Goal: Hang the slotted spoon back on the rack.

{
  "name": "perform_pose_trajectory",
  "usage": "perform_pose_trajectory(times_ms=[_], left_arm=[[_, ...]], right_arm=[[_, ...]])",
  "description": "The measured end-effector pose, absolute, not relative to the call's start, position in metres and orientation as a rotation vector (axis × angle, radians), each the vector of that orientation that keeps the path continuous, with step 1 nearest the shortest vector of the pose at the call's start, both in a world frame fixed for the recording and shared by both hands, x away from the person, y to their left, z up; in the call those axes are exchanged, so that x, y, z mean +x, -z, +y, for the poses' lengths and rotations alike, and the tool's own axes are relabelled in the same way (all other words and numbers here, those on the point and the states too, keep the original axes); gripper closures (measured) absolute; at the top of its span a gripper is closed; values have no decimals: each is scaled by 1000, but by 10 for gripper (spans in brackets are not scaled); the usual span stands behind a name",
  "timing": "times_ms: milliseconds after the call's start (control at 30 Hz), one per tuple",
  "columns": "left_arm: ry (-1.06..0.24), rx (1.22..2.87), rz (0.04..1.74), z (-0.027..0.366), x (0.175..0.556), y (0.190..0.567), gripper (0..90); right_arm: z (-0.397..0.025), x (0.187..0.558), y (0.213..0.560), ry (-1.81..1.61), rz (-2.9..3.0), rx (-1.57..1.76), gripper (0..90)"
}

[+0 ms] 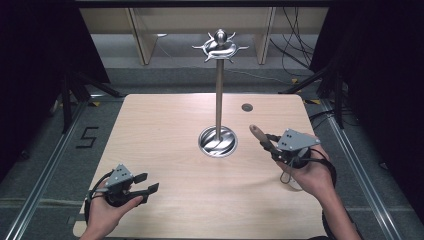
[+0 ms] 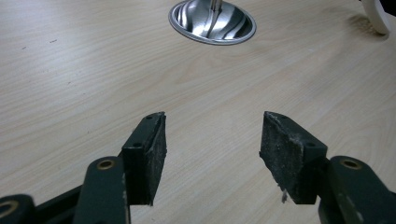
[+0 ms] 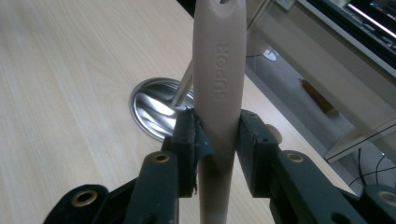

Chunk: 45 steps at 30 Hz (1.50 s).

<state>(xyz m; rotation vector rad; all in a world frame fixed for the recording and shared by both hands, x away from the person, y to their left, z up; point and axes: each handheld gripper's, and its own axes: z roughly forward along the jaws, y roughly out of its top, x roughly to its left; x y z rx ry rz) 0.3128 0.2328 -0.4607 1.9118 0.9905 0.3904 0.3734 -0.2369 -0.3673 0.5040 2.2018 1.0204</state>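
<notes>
A utensil with a tan handle [image 3: 218,70] marked SUPOR stands between the jaws of my right gripper [image 3: 217,135], which is shut on it. In the high view the handle [image 1: 256,131] points up and left from the right gripper [image 1: 266,143], just right of the stand. A thin wire loop [image 1: 286,175] hangs below that hand. The metal stand has a round shiny base [image 1: 218,141], a tall pole [image 1: 219,95] and a crown of hooks [image 1: 220,46]. My left gripper [image 1: 151,182] is open over the front left of the table, holding nothing [image 2: 212,135].
The wooden table [image 1: 165,125] has a small round grommet [image 1: 247,107] behind the stand. The stand's base [image 2: 212,21] lies ahead of the left gripper. A white curved object [image 2: 376,18] sits at the top right edge of the left gripper view. Cables and shelving stand beyond the table.
</notes>
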Motion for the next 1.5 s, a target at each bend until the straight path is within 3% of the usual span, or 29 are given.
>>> perform_pose_trajectory(times_ms=[1500], left_arm=[[-386, 1912, 993, 231, 314, 462, 401]], right_arm=[[-280, 364, 333, -1386, 1815, 772, 706]])
